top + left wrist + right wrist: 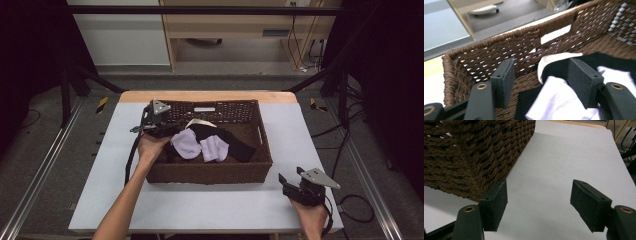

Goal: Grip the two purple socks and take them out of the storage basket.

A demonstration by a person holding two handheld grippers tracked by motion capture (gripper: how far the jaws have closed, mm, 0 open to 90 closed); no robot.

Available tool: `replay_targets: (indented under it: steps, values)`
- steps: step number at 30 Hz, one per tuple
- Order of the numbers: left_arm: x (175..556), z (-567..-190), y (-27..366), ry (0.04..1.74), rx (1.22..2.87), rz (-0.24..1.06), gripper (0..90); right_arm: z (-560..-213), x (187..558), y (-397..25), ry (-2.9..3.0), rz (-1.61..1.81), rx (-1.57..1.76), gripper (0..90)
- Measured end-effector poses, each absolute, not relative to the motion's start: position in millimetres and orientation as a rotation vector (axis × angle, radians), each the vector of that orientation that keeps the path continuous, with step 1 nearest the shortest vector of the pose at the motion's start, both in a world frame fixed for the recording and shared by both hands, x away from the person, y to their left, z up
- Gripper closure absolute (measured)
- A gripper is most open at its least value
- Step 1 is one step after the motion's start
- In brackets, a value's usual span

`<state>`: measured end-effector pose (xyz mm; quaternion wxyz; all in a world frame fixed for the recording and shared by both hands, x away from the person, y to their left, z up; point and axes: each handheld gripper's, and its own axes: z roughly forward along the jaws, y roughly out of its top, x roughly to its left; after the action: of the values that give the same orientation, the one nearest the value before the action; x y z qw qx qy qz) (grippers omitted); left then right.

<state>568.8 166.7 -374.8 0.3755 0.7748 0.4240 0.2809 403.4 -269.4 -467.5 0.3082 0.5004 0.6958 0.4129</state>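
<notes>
left gripper (pixel 539 82) inside basket (pixel 210 172) at its left end, jaws spread, gripping nothing | lilac cloth (pixel 560 100) on black cloth (pixel 235 142) mid-basket, between jaws | looks soft, light, limp: pinch a bunched fold | right gripper (pixel 539 205) off basket's near right corner, jaws apart, empty

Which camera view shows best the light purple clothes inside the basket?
The high view: both light purple clothes lie whole there, on a black garment in the basket. The left gripper view shows part of them, cut off behind the open left tool. The right gripper view gives the basket's outer corner.
</notes>
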Motion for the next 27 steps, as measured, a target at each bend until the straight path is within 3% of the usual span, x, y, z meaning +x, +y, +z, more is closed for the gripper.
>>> replay_targets:
  steps: [17,27]
  values:
    - [596,-399,150,1.116,2.137,0.696,41.9,-468,404,-269,1.847,1.086,1.310,30.2]
    - [600,-411,146,1.145,2.231,0.597,44.5,-469,404,-268,1.856,1.078,1.308,30.2]
